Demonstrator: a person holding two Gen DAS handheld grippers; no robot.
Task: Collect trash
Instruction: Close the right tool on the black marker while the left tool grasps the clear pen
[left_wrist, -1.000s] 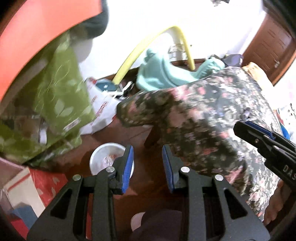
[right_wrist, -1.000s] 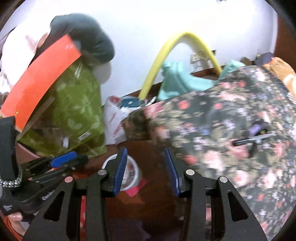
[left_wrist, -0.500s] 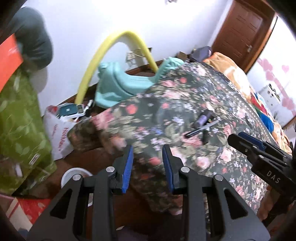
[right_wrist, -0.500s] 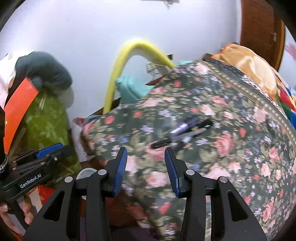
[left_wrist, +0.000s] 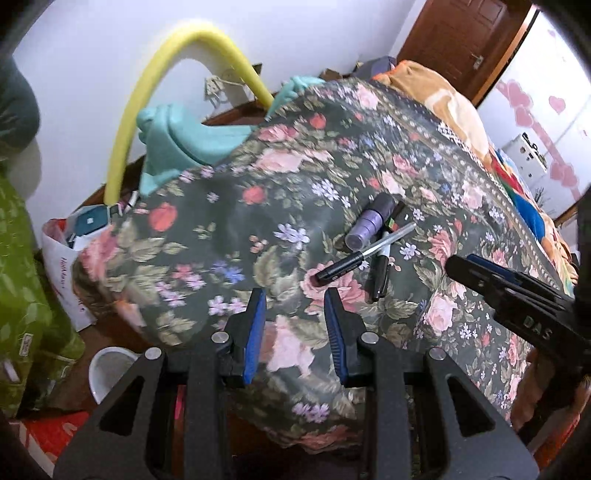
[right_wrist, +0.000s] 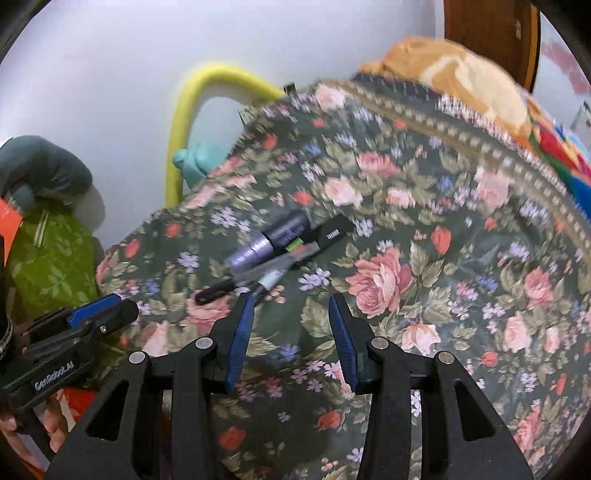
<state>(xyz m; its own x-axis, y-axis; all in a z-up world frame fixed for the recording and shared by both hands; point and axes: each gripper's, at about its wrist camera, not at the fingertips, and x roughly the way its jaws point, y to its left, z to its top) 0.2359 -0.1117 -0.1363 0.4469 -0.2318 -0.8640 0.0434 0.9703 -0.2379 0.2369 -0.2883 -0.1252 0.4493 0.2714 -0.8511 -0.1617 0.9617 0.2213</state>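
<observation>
Hovering over the near corner of the bed, the left gripper (left_wrist: 294, 306) has its blue-padded jaws parted with nothing between them. The right gripper (right_wrist: 290, 317) is likewise released and empty, poised above the same bedding. Both sit over a dark floral bedspread (left_wrist: 229, 229) that covers the bed.

Just beyond the gripper tips lies a small cluster of items on the bedspread. A black pen with a silver barrel (left_wrist: 364, 253) lies slanted nearest the left gripper. A black marker (left_wrist: 380, 275) lies touching it, crossing beneath. A purple cylindrical tube (left_wrist: 367, 221) rests just behind them, touching the group. In the right wrist view the same cluster appears blurred, with a black rectangular piece (right_wrist: 332, 232) bearing white lettering at its far end; the lettering cannot be read.

To the left, below the bed edge, a white cup (left_wrist: 110, 371) stands on the floor beside a green leaf-patterned bag (left_wrist: 26, 288). A white plastic bag (left_wrist: 70, 254) holds assorted objects near the wall.

Farther back, a teal plastic object (left_wrist: 181, 136) and a yellow foam tube (left_wrist: 147, 85) arch against the white wall. An orange blanket (left_wrist: 443, 99) lies at the far end of the bed, before a brown door (left_wrist: 454, 37).
</observation>
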